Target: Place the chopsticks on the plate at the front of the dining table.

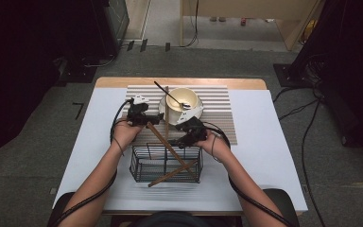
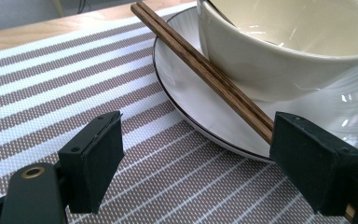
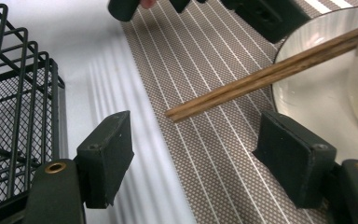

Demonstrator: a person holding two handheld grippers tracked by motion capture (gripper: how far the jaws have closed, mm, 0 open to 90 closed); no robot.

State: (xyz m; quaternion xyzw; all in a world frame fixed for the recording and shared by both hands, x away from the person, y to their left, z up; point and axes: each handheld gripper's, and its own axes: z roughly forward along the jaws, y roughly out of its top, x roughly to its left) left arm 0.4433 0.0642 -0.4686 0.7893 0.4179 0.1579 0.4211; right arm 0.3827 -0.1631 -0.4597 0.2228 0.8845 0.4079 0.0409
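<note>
The right gripper (image 3: 193,135) holds its fingers (image 3: 106,156) wide apart with nothing between them, low over the striped placemat (image 3: 205,158). Just ahead of the gap, in the right gripper view, lie the near ends of the pair of chopsticks (image 3: 261,77). Their long axis runs from the centre of that frame up to the upper right, where they rest on the rim of the plate (image 3: 307,95). The pair lies slantwise across the gap, so by my judgement a grasp turns on squaring the fingers to that axis.

The left gripper (image 2: 196,135) is also spread wide and grips nothing. In its view the same chopsticks come down from the upper middle, past the bowl (image 2: 279,56), to its pad at the right of the frame. Both hands are near; the right one faces the free ends. The wire basket (image 3: 23,93) stands on the table (image 3: 88,46) at the left of the right gripper view.
</note>
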